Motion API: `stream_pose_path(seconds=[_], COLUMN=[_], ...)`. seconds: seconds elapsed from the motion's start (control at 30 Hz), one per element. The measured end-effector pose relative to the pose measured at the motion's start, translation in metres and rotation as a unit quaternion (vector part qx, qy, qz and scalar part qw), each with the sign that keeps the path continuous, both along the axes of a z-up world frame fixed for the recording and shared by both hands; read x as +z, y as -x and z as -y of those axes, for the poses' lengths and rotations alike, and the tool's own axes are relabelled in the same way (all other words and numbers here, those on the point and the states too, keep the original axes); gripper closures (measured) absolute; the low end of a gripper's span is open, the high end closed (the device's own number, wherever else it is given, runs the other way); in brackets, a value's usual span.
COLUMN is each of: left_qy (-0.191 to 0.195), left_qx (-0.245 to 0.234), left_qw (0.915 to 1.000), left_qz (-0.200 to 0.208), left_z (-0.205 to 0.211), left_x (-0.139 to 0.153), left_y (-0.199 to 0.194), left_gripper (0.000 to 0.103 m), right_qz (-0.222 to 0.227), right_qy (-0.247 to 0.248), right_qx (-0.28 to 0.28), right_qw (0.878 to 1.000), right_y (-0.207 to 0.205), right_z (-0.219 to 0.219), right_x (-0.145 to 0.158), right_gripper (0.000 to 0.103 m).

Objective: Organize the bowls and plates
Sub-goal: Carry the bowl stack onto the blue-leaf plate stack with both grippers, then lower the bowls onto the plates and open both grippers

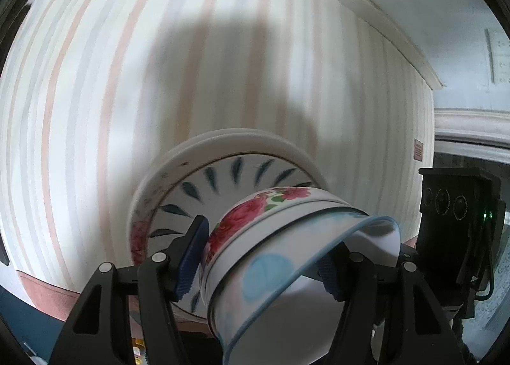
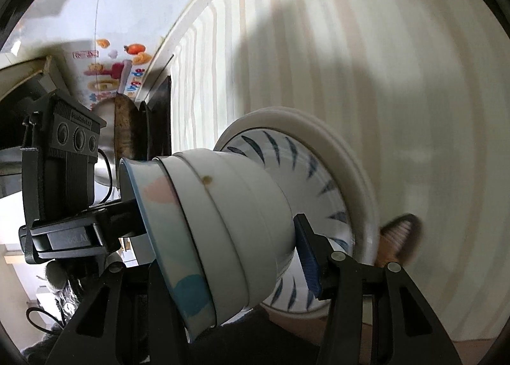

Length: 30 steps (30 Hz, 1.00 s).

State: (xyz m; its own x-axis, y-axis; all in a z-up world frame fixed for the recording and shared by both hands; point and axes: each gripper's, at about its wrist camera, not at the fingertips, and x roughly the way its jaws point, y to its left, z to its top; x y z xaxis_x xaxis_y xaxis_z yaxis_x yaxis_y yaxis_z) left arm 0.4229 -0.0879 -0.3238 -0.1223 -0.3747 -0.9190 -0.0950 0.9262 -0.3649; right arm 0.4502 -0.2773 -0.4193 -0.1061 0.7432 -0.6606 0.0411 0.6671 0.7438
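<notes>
A home: striped wallpaper (image 1: 159,78), cartoon stickers (image 2: 118,68), stacked crockery (image 1: 255,205).

Rose-patterned white bowl (image 1: 255,221), blue-rimmed pastel-blotched bowl (image 1: 287,285), blue-leaf-patterned white plate (image 1: 204,193), striped cloth (image 1: 127,62).

A striped tablecloth (image 1: 95,94) carries a stack of plates (image 1: 223,145).

Bowl stack (image 2: 229,225) between right gripper (image 2: 223,256) fingers (image 2: 307,256)
</notes>
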Motion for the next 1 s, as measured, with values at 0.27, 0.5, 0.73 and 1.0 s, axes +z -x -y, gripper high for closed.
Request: stream_pose_path(seconds=[0.27, 0.5, 0.73, 1.0], left_qy=[0.001, 0.007, 0.005, -0.010], left_qx=[0.011, 0.009, 0.005, -0.003], left_qw=[0.9999, 0.9999, 0.9999, 0.9999], left_qz=[-0.008, -0.011, -0.008, 0.012], left_z=[-0.010, -0.015, -0.014, -0.011], left_x=[-0.014, -0.017, -0.020, -0.010], left_y=[0.003, 0.003, 0.002, 0.005], left_gripper=[0.042, 0.042, 0.042, 0.042], right_qz=[-0.013, -0.014, -0.018, -0.023], right_qy=[0.014, 0.022, 0.027, 0.042], right_qx=[0.014, 0.011, 0.005, 0.003], right_qw=[1.000, 1.000, 0.999, 0.999], right_y=[0.001, 0.001, -0.001, 0.003], right_z=[-0.024, -0.030, -0.034, -0.035], right_x=[-0.012, -0.018, -0.020, -0.019], right_gripper=[0.051, 0.051, 0.051, 0.050])
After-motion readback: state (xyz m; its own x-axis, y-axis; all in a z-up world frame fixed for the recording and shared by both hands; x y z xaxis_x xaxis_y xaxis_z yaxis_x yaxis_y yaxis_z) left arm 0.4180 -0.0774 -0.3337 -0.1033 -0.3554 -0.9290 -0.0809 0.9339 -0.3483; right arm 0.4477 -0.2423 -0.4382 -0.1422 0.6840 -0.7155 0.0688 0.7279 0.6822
